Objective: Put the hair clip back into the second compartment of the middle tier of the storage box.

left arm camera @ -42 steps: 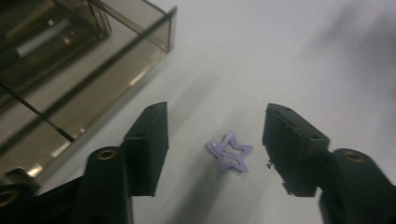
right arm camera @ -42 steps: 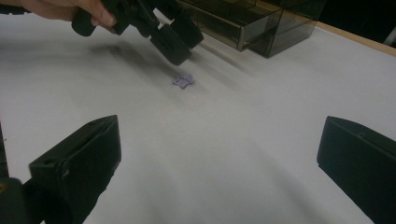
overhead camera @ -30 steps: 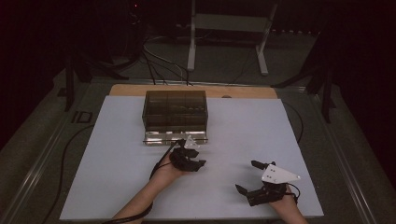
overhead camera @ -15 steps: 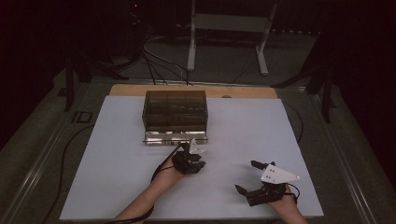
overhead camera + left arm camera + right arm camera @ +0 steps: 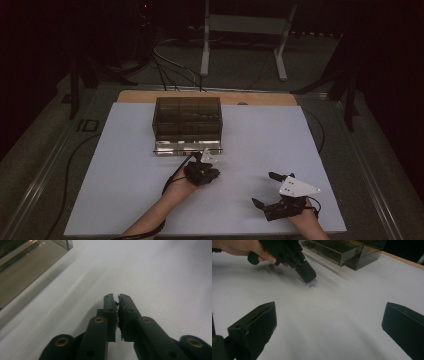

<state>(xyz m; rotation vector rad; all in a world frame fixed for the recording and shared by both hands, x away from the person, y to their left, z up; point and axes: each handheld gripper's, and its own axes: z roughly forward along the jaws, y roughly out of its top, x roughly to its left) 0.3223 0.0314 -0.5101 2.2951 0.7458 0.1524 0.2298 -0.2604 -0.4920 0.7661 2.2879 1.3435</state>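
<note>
A small purple piece [image 5: 309, 285] lies on the white board [image 5: 130, 165], just in front of a smoky see-through drawer box [image 5: 187, 117]. My left gripper [image 5: 308, 277] points down on it, and its jaws have just been closing. In the left gripper view, the left gripper [image 5: 117, 298] shows its jaws almost together, with a small bit pinched at the tips. From above, the left gripper [image 5: 210, 175] sits close to the box's front. My right gripper [image 5: 262, 189] rests at the front right, wide open, with nothing between the right gripper [image 5: 329, 312] jaws.
The drawer box [image 5: 342, 250] has its lowest drawer [image 5: 187, 147] pulled out a little. The box's wall [image 5: 22, 270] rises to the left of my left jaws. A wooden strip [image 5: 260, 99] edges the board at the back; cables and a stand's legs lie beyond.
The left gripper's jaws have drawn together over the small piece. Neither hand has shifted, and the right gripper stays open.
</note>
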